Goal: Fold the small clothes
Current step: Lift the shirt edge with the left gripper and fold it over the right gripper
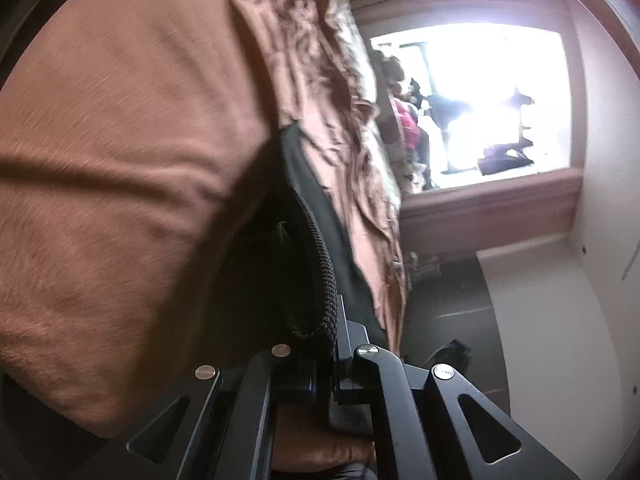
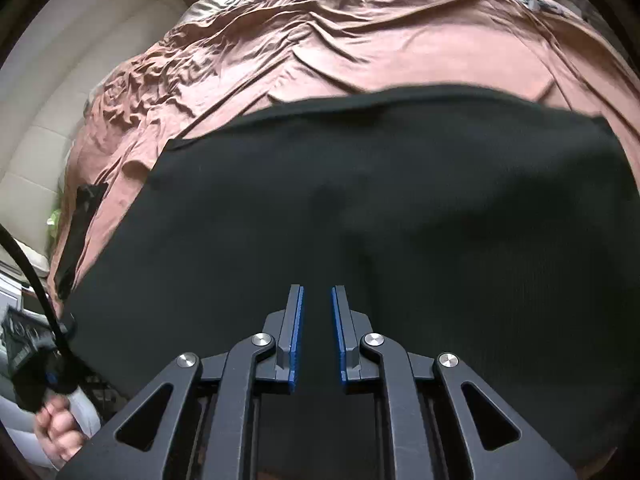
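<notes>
A black knit garment (image 2: 360, 208) lies spread flat on a brown bedsheet (image 2: 320, 44). My right gripper (image 2: 317, 300) hovers just above its near part, its blue-padded jaws a small gap apart with nothing between them. In the left wrist view, my left gripper (image 1: 334, 320) is shut on the black garment's ribbed edge (image 1: 316, 264), which curls up out of the jaws. That view is rolled sideways, with the brown sheet (image 1: 120, 160) filling the left.
A bright window (image 1: 492, 100) and a white wall show on the right of the left wrist view. In the right wrist view a padded headboard (image 2: 36, 120) stands at far left. A black strap (image 2: 76, 232) lies on the sheet near the left edge. A person's hand (image 2: 56, 428) holds the other gripper at lower left.
</notes>
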### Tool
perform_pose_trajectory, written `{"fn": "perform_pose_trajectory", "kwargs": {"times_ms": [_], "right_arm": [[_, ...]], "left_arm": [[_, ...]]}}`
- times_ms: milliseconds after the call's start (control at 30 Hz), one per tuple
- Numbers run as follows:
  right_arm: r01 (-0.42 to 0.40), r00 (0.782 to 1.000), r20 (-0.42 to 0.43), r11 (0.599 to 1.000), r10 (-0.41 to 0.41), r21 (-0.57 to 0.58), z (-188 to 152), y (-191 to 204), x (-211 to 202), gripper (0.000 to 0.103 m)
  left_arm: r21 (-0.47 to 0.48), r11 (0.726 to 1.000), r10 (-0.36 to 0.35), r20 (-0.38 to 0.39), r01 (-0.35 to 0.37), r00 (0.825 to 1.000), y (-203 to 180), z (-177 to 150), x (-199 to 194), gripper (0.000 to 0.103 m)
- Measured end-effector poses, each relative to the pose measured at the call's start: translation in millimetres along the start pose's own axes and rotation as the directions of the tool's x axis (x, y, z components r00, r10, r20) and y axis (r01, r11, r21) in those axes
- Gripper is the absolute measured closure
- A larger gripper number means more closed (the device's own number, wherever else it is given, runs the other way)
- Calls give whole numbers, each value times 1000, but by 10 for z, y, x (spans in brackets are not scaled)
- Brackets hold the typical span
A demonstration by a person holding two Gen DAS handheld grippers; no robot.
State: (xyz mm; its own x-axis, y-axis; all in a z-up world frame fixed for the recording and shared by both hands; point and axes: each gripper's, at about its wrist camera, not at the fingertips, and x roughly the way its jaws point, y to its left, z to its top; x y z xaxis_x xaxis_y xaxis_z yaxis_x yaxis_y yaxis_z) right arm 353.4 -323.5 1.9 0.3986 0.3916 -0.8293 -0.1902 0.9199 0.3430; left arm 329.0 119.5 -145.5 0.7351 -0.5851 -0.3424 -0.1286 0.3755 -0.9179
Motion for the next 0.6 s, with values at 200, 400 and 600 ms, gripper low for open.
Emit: {"fn": "perform_pose_trajectory", "kwargs": {"times_ms": [200,400,600], "right_arm": [[-31,999,-18,998,32,52,-356,-138,-35,92],[-62,998,4,995,61,80,-662,-201,-177,96],[-87,996,2,994,87,61,-818,-144,-196,96]], "left_arm": [[54,998,-21,-18,22,1000,-334,98,144,99],[89,995,-36,-39,39,999,-534,134,265,99],[143,988,-50,-65,59,997,-815,99,380,99]]}}
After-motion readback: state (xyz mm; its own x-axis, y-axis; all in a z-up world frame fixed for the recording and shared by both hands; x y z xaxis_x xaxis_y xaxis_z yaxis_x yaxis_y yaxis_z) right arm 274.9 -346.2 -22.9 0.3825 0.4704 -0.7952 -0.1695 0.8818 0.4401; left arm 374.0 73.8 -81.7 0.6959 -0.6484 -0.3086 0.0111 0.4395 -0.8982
